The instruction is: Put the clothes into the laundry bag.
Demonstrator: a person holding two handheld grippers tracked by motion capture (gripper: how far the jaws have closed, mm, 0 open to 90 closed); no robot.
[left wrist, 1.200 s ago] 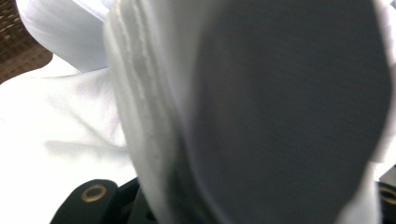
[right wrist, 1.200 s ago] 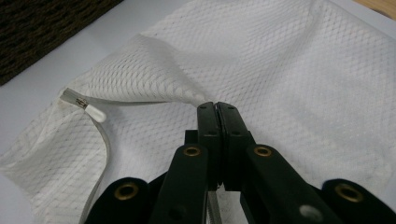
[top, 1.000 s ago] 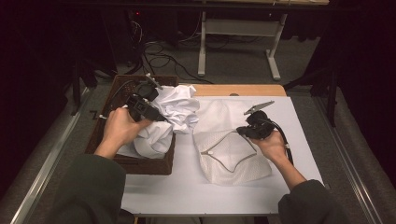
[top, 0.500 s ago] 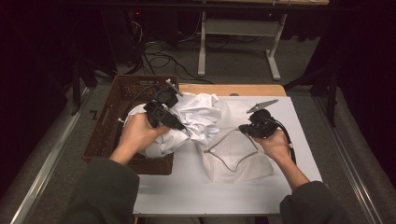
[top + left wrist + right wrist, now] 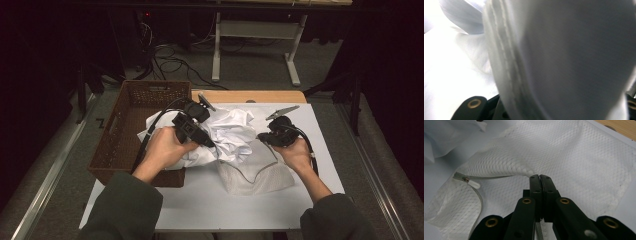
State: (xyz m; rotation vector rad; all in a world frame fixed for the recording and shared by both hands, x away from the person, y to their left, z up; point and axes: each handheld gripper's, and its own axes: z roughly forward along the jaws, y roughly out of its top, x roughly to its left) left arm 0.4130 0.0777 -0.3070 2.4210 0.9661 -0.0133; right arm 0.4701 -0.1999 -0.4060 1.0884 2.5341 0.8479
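A: From the high view, what's going on?

B: The left gripper [image 5: 196,131] holds a bunch of white cloth [image 5: 227,131] just past the brown basket [image 5: 131,125], over the white table [image 5: 200,200]. The right gripper [image 5: 274,137] holds up the rim of the mesh bag [image 5: 255,172], which lies on the table right beside the cloth.

A: And in the left gripper view?

B: The cloth [image 5: 554,62] is so close it looks blurry. A thick fold with a seam sits between the black jaws, so they are pinching the cloth.

A: And the right gripper view?

B: The jaws are shut tight on the bag's edge [image 5: 524,171], near the zipper pull [image 5: 472,183] (the little white tab).

A: How should the cloth go in well?

B: I think: keep the bag's mouth lifted and wide, push the cloth in deep, and don't let go too early, or it may flop onto the table.
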